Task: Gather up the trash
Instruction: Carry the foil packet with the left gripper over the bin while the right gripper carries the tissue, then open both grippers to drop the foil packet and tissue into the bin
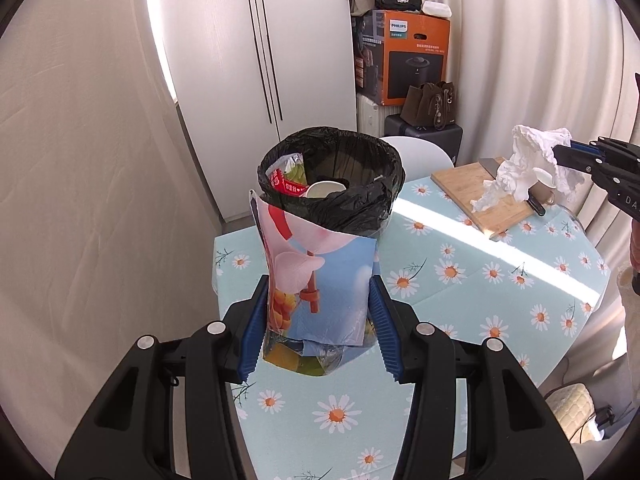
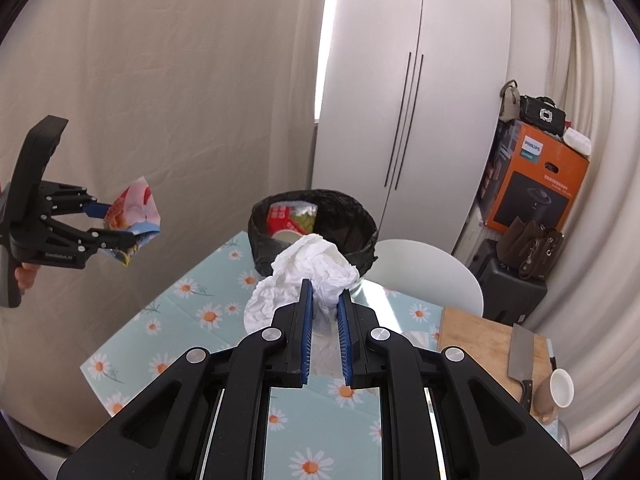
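Left wrist view showed the left gripper (image 1: pixel 318 312) clamped on a colourful wrapper (image 1: pixel 316 276), its blue pads pressed against both sides of the printed plastic. The wrapper was held in the air just in front of the bin (image 1: pixel 332 176), which stood on the table (image 1: pixel 460 312) with a black liner folded over its rim. Inside the bin lay a red packet (image 1: pixel 286 184) and a paper cup (image 1: pixel 324 190). To the right of the bin, the right gripper (image 1: pixel 576 158) held a crumpled white tissue (image 1: pixel 532 160) above a wooden cutting board (image 1: pixel 480 196). A brown mug (image 1: pixel 546 188) stood on the board's far end from the bin.

From the right wrist view, the right gripper (image 2: pixel 323 300) was closed on the tissue (image 2: pixel 308 276), which bulged out past the fingertips, just short of the bin (image 2: pixel 312 232) and above the daisy-print table (image 2: pixel 168 340). Left of the bin, well apart from it, the left gripper (image 2: pixel 116 226) gripped the wrapper (image 2: pixel 134 216) in mid-air. Right of the bin lay the cutting board (image 2: pixel 472 336) with a cleaver (image 2: pixel 522 356) on it and the mug (image 2: pixel 554 394) beside the cleaver's handle. Behind the bin stood a white chair (image 2: pixel 424 272).
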`<state>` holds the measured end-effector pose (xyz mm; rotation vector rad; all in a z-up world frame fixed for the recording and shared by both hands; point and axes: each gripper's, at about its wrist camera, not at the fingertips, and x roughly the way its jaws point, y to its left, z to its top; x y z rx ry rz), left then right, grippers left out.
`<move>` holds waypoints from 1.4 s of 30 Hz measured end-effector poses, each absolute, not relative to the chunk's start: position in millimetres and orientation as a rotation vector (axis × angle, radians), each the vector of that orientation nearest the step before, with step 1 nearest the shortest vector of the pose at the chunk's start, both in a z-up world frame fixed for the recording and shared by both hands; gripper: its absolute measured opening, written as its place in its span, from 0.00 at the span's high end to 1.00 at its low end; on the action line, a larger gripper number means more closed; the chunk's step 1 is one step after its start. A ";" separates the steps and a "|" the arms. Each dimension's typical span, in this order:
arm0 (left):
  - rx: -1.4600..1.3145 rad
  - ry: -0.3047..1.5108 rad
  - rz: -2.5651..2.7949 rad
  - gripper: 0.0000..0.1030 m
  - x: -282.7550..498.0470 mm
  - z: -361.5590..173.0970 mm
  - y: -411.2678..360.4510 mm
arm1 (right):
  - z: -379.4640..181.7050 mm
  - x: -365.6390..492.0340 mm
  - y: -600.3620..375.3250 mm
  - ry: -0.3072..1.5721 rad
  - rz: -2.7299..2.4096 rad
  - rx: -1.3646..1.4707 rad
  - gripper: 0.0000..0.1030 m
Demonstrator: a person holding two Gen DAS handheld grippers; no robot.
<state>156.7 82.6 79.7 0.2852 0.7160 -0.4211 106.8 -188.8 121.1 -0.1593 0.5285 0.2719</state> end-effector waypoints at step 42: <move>0.248 0.891 -0.567 0.51 423.8 -8.2 -6.1 | 58.1 420.5 -155.0 0.680 0.524 -0.111 0.89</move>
